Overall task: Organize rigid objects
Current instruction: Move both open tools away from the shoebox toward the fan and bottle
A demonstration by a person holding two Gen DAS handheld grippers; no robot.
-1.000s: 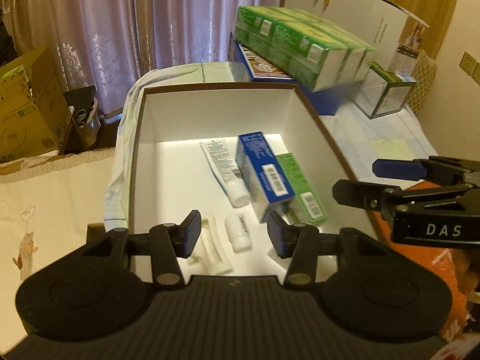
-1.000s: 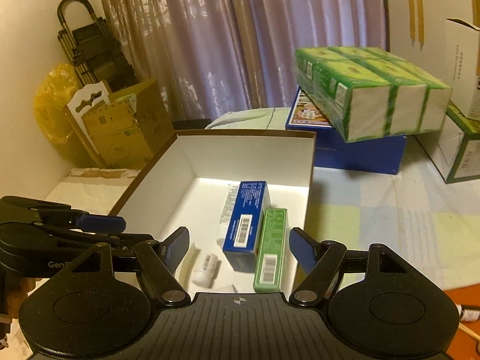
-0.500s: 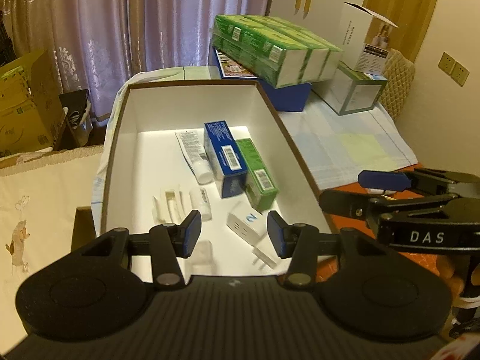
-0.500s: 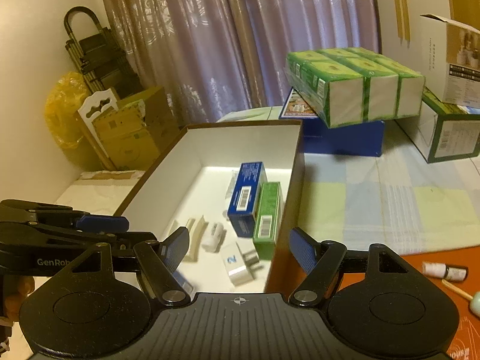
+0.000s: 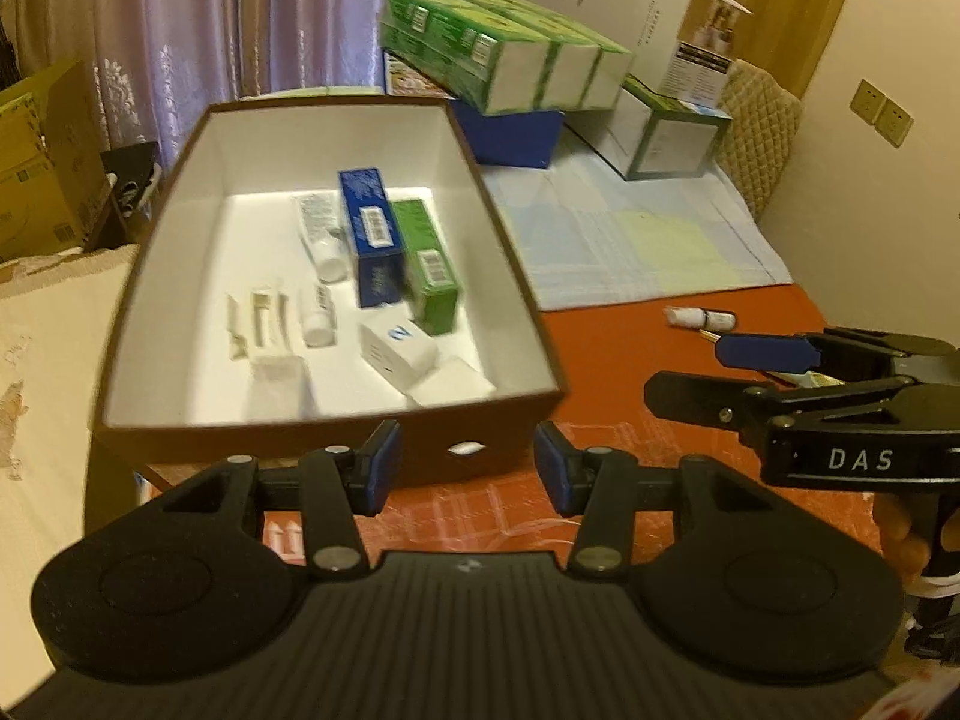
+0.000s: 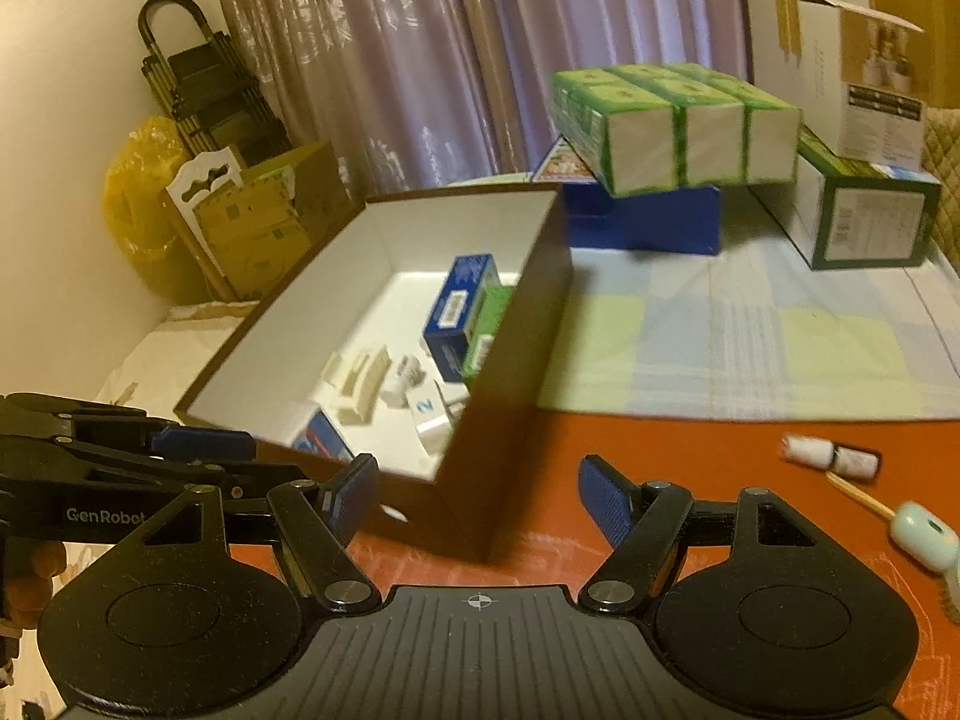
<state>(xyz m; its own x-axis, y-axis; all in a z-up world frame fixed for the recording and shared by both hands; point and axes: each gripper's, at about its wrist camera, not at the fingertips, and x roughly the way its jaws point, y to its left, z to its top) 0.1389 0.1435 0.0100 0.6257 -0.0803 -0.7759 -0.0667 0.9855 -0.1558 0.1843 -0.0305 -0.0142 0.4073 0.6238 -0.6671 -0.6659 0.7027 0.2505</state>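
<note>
A brown box with a white inside [image 5: 516, 276] stands on the red table. In it lie a blue carton [image 5: 369, 234], a green carton [image 5: 429, 264], a white tube [image 5: 318, 234], a small white bottle [image 5: 316, 315] and a white box marked 2 [image 5: 399, 348]. My left gripper [image 5: 462, 459] hangs open and empty just before the box's front wall. My right gripper [image 6: 477, 492] is open and empty near the box's front right corner [image 6: 480, 516]. Two small white bottles [image 6: 831, 456] and a mint-green tool [image 6: 921, 534] lie on the table to its right.
Green and white packs [image 6: 672, 126] sit on a blue box [image 6: 648, 222] behind the brown box. A green-edged carton [image 6: 870, 222] and a tall white carton [image 6: 870, 78] stand at the back right on a checked cloth [image 6: 750, 348]. Cardboard boxes [image 6: 264, 228] lean at the left.
Both grippers have drawn back from above the box's inside to its near side. The box's front wall and the red table now show. Neither gripper's opening changed.
</note>
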